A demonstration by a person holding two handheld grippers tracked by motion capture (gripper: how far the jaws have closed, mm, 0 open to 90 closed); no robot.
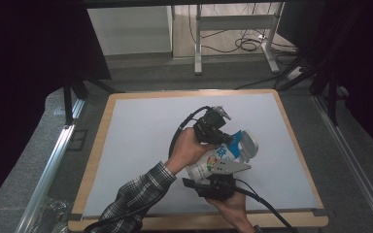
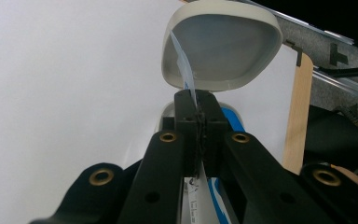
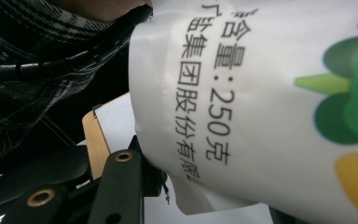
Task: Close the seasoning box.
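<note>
At centre-right of the worktop (image 1: 141, 145), the left hand-held gripper (image 2: 197, 116) pinches the pouch (image 1: 213, 162) edge below a white bowl (image 2: 223, 46); the right hand-held gripper (image 1: 212, 187) grips its bottom.

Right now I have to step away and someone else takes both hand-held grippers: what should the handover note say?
Left hand-held gripper: jaws shut on the thin top edge of the printed pouch.
Right hand-held gripper: at the pouch's lower end, jaws on either side of it; the grip itself is hidden.
A shallow white bowl sits on the grey mat just beyond the pouch.
Done: pouch lifted between both grippers.
Left: seemingly opening or pouring; the bowl looks empty.
</note>
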